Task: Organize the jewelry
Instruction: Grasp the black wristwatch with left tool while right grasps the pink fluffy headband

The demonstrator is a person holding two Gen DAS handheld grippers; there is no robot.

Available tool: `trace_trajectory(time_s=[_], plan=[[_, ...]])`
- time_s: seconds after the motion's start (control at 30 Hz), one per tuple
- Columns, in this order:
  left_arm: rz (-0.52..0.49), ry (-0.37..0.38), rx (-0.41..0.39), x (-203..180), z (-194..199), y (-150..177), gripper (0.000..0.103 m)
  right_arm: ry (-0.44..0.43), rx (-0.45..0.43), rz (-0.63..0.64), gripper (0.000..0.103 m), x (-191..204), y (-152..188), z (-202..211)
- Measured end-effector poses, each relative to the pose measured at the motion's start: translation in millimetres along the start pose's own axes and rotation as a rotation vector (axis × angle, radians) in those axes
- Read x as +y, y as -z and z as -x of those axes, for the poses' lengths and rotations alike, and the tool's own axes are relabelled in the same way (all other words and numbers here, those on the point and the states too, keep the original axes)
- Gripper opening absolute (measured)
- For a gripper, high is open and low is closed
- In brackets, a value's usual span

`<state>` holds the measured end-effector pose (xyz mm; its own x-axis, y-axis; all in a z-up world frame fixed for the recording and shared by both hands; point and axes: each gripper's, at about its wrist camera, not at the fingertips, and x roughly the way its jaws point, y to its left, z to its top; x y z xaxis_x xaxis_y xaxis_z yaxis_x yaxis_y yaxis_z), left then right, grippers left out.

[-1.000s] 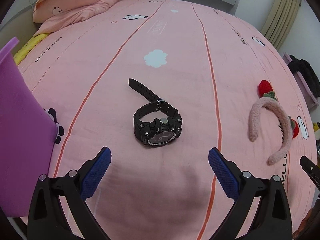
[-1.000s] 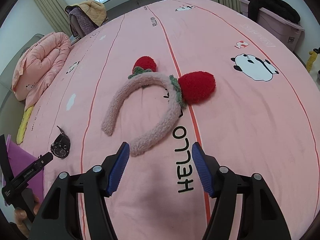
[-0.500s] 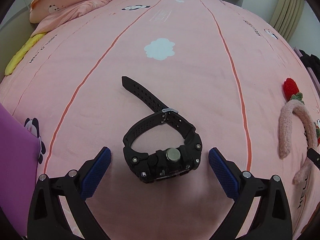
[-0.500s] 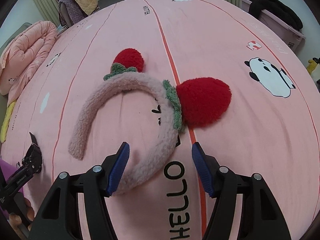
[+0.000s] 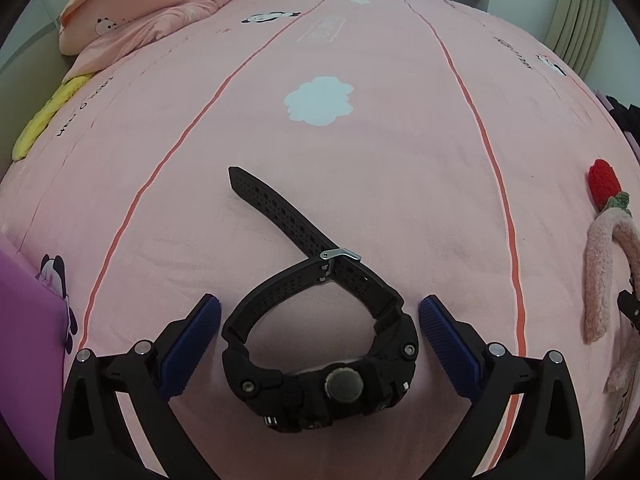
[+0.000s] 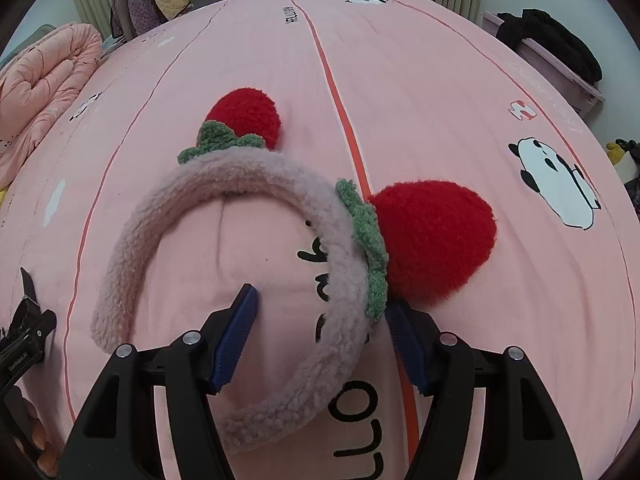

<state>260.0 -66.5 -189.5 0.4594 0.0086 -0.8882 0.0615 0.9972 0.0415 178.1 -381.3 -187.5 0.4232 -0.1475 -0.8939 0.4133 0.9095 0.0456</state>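
A black wristwatch (image 5: 320, 364) lies on the pink bed sheet (image 5: 360, 184), its strap buckled in a loop and its loose end pointing up left. My left gripper (image 5: 320, 304) is open and low over it, and the watch case sits between the two blue pads (image 5: 192, 340) with a thin gap on each side. A fuzzy pink headband (image 6: 240, 184) with two red strawberries (image 6: 432, 236) lies in the right wrist view. My right gripper (image 6: 322, 300) is open and straddles the band's right arm, one pad inside the arc and one outside by the green leaf.
A purple bin (image 5: 28, 340) stands at the left edge. A folded pink quilt (image 5: 152, 12) lies at the bed's far left corner. The headband (image 5: 596, 272) also shows at the right of the left wrist view. A box with black clothes (image 6: 552, 52) stands beside the bed.
Both grippers have come down and forward. The watch, once ahead of the left fingers, now lies between them. The headband's right arm has come between the right fingers. Neither jaw width changed.
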Motion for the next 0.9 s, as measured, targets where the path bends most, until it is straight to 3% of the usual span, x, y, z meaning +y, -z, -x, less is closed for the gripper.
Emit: trace_trajectory(time_s=[0.13,0.2,0.37,0.63,0.9], plan=[[0.003,-0.012,-0.021,-2.4,0.2,5.7,0.096,0.023,-0.022,0.012,0.062,5.4,2.6,1.2],[0.004,-0.01,-0.02,-3.8,2.4,6.0,0.093,0.022,-0.029,0.022,0.055,6.1,4.2,3.2],[-0.02,-0.013,-0.024,-8.5,12.1,8.3,0.067,0.029,-0.033,0.016,0.024,5.3,4.2,7.4],[0.003,0.016,-0.003,1.3,26.8,18.9,0.067,-0.016,-0.05,-0.024,0.013,-10.2,15.8,29.2],[-0.005,0.025,-0.002,16.2,59.9,51.1,0.067,-0.061,-0.114,-0.026,0.012,-18.2,41.8,77.8]])
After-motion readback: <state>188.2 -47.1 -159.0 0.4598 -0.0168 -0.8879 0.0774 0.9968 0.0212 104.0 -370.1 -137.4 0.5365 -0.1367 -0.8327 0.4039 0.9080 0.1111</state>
